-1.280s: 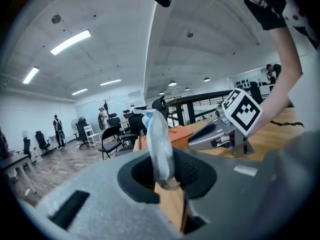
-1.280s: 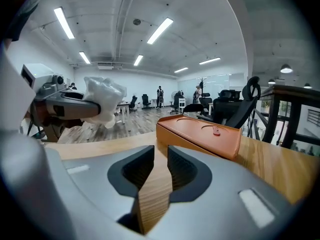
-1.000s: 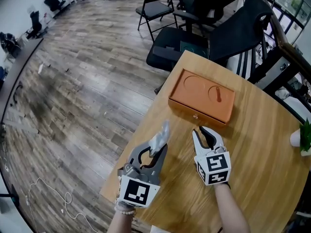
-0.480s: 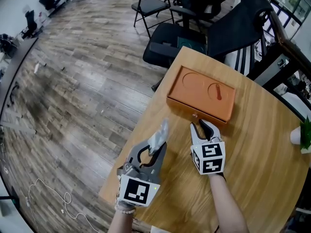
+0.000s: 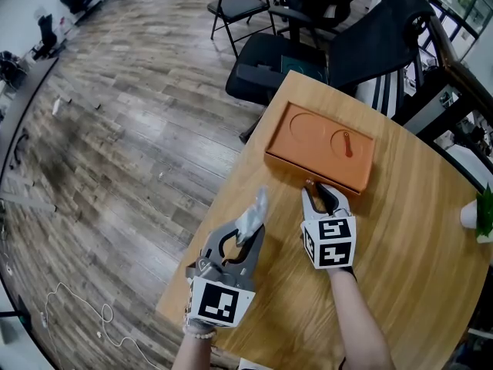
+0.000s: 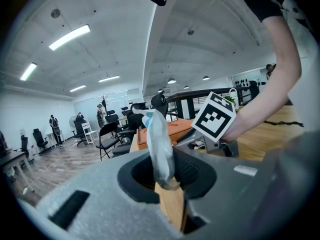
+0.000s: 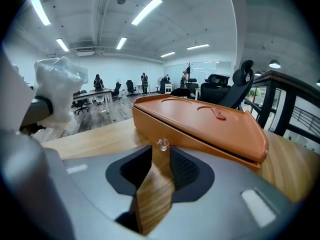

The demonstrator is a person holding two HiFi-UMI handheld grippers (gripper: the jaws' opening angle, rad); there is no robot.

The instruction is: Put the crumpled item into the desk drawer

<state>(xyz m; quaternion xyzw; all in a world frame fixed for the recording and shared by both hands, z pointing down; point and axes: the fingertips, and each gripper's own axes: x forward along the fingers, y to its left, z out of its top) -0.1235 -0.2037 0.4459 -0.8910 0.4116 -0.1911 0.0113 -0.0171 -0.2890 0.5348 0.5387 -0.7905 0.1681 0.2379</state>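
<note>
A crumpled clear plastic item (image 5: 255,214) (image 6: 159,143) sticks up from my left gripper (image 5: 251,236) (image 6: 168,178), which is shut on its lower end above the table's near left part. The orange desk drawer box (image 5: 320,146) (image 7: 210,129) lies closed at the table's far side. Its small clear knob (image 5: 310,183) (image 7: 162,144) faces me. My right gripper (image 5: 317,194) (image 7: 161,160) stands open right at the knob, which sits just off its fingertips with the pads apart from it. In the right gripper view the crumpled item (image 7: 59,86) shows at the far left.
The round wooden table (image 5: 400,276) drops off to the floor on the left. Black chairs (image 5: 266,72) crowd its far edge. A white pot with a green plant (image 5: 473,217) stands at the right rim.
My right gripper has moved forward across the table up to the drawer's knob, and its jaws have spread wider. The left gripper has stayed put with the crumpled item.
</note>
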